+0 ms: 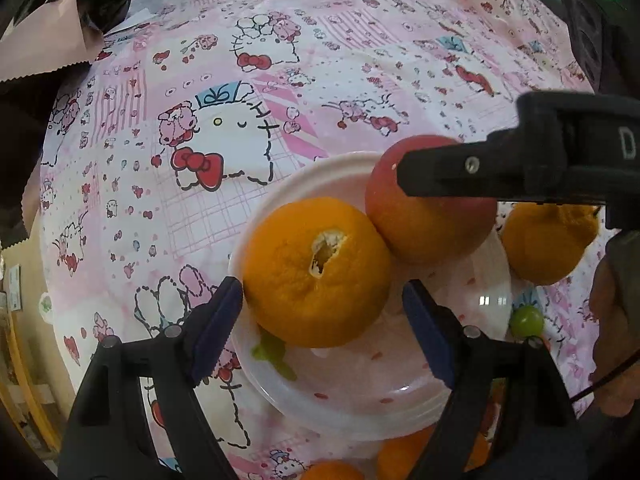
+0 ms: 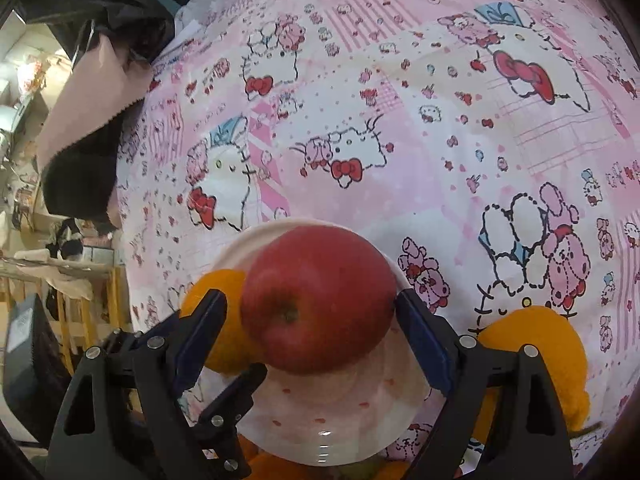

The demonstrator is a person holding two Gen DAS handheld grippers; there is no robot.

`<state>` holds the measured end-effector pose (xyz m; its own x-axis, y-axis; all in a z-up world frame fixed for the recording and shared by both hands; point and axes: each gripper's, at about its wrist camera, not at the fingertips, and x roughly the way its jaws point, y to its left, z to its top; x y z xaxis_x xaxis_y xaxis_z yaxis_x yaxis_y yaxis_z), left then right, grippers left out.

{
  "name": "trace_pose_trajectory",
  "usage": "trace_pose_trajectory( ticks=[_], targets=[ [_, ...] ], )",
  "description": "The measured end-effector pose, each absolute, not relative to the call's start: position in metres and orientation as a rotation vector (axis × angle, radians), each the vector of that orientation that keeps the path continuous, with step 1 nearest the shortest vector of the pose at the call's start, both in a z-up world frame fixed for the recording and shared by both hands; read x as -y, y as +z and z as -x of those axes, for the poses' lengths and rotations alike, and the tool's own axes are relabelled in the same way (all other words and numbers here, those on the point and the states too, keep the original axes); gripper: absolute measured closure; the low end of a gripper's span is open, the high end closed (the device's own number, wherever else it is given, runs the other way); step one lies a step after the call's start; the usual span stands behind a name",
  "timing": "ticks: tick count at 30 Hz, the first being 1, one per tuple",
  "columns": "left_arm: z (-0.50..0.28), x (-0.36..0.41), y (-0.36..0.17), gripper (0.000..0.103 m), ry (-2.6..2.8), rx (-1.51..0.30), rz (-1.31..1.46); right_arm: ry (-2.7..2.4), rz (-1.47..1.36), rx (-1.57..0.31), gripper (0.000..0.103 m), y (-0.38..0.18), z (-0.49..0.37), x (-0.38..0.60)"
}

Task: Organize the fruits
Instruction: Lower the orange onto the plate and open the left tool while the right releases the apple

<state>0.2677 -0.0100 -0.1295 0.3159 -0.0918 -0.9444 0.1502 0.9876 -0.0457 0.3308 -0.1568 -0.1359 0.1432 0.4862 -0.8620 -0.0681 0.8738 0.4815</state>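
We are looking at a puckered orange [image 1: 316, 272] and a glossy red apple [image 2: 318, 304] sitting touching in a clear plastic bowl [image 1: 360, 396] on the pink cartoon cloth [image 1: 320, 60]. The orange's torn navel is facing up; the apple's stem pit is tilting toward us. Our left gripper [image 1: 322, 328] is straddling the orange, jaws apart. Our right gripper [image 2: 308, 340] is bracketing the apple; we cannot tell whether its pads are pressing.

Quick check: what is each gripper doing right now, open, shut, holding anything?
Left gripper: open, jaws either side of the orange in the bowl, pads not pressing.
Right gripper: around the apple; grip cannot be told.
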Motion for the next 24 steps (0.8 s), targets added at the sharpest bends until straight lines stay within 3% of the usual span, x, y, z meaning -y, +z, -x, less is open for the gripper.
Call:
trace_pose_trajectory(
  ticks=[24],
  targets=[
    [-0.244, 0.008, -0.114, 0.023, -0.131, -1.208, -0.041, 0.379, -0.243, -1.341, 0.013, -0.122, -0.301, 0.156]
  ],
)
